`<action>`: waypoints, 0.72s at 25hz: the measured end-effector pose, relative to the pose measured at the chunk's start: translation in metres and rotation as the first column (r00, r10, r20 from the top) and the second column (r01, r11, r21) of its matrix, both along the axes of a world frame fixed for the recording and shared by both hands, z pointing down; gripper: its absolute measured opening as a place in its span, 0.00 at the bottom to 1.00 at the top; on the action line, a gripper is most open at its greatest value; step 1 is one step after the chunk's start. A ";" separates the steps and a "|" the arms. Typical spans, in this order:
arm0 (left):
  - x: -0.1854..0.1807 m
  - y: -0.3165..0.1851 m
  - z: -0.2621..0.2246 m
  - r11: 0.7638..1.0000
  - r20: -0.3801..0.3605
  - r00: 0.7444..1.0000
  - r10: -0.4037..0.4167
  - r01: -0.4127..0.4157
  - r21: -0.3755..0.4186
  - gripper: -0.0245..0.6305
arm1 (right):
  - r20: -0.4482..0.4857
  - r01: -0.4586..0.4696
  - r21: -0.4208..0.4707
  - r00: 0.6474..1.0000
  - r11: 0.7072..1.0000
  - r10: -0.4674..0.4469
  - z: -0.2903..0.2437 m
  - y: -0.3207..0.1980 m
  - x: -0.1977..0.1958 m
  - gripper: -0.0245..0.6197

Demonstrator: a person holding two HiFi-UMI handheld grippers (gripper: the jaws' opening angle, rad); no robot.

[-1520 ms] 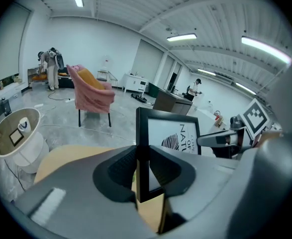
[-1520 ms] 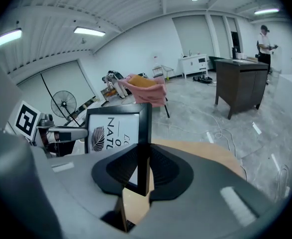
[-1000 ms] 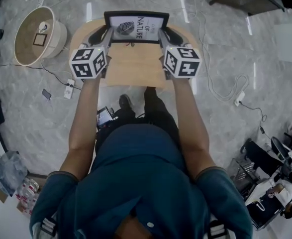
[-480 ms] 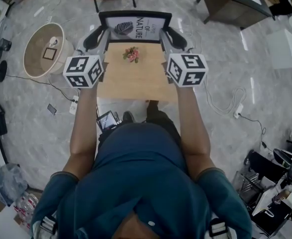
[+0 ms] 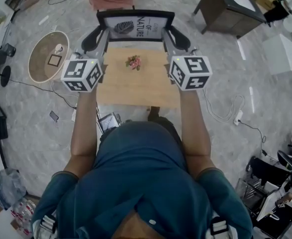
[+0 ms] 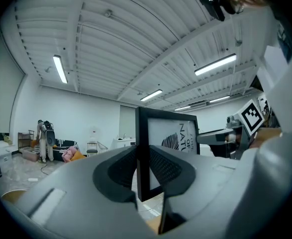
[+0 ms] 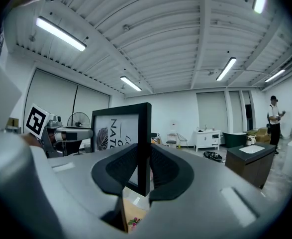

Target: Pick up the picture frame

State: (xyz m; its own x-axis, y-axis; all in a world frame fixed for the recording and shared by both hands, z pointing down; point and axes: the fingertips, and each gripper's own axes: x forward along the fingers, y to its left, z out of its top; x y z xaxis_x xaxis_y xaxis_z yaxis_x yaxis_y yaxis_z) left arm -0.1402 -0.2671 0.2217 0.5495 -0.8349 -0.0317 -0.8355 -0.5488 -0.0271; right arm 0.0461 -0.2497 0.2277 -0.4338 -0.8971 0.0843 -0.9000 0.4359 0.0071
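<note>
**Black frame clamped at both sides, clear of the table**

Holding the picture frame (image 5: pixel 135 26) upright in the air, over the far edge of the wooden table (image 5: pixel 136 91). Pinching its left side bar with the left gripper (image 5: pixel 100 36), dark pads pressed on the front and back of the bar. Pinching its right side bar with the right gripper (image 5: pixel 170 35) in the same way. Showing a leaf print and lettering on white inside the black border. Leaving a small pinkish cluster (image 5: pixel 133 61), perhaps flowers but too small to tell, on the tabletop below. Standing over grey marbled floor (image 5: pixel 225 73), with a round low tub (image 5: pixel 48 59) well apart on the left.
</note>
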 end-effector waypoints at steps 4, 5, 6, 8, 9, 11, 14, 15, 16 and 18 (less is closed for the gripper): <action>-0.001 0.010 -0.012 1.000 -0.002 1.000 -0.002 0.002 0.021 0.15 | -0.007 0.005 0.027 1.000 1.000 -0.005 -0.013 0.010 -0.001 0.17; -0.001 0.011 -0.014 1.000 -0.002 1.000 -0.002 0.002 0.024 0.15 | -0.007 0.005 0.030 1.000 1.000 -0.005 -0.015 0.011 -0.001 0.17; -0.001 0.012 -0.015 1.000 -0.001 1.000 -0.002 0.002 0.027 0.15 | -0.008 0.004 0.032 1.000 0.999 -0.004 -0.016 0.013 -0.001 0.17; -0.001 0.014 -0.017 1.000 0.000 1.000 -0.001 0.001 0.029 0.15 | -0.008 0.002 0.033 1.000 0.999 -0.002 -0.018 0.014 -0.001 0.17; -0.001 0.014 -0.018 1.000 0.001 1.000 -0.001 0.001 0.030 0.15 | -0.008 0.001 0.034 1.000 0.999 -0.001 -0.018 0.015 -0.002 0.17; -0.001 0.016 -0.020 1.000 0.002 1.000 0.000 0.000 0.031 0.15 | -0.010 0.000 0.035 1.000 0.999 0.000 -0.020 0.017 -0.002 0.17; 0.000 0.018 -0.021 0.999 0.002 1.000 0.004 -0.004 0.032 0.15 | -0.012 -0.004 0.036 1.000 0.999 0.004 -0.021 0.020 0.000 0.17; 0.001 0.019 -0.020 0.999 0.002 1.000 0.006 -0.006 0.032 0.15 | -0.012 -0.005 0.036 1.000 0.999 0.005 -0.021 0.021 0.001 0.17; 0.003 0.021 -0.020 0.999 0.002 1.000 0.007 -0.007 0.032 0.15 | -0.012 -0.006 0.036 1.000 0.999 0.006 -0.020 0.022 0.003 0.17; 0.007 0.023 -0.019 0.999 0.004 1.000 0.010 -0.010 0.031 0.15 | -0.013 -0.008 0.036 1.000 0.999 0.008 -0.019 0.025 0.006 0.17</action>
State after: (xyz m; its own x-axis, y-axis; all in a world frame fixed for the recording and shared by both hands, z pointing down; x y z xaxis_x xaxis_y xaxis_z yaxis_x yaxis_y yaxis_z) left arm -0.1334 -0.2441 0.2028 0.5577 -0.8282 -0.0555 -0.8300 -0.5557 -0.0474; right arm 0.0524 -0.2250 0.2083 -0.4258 -0.9030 0.0575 -0.9031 0.4281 0.0348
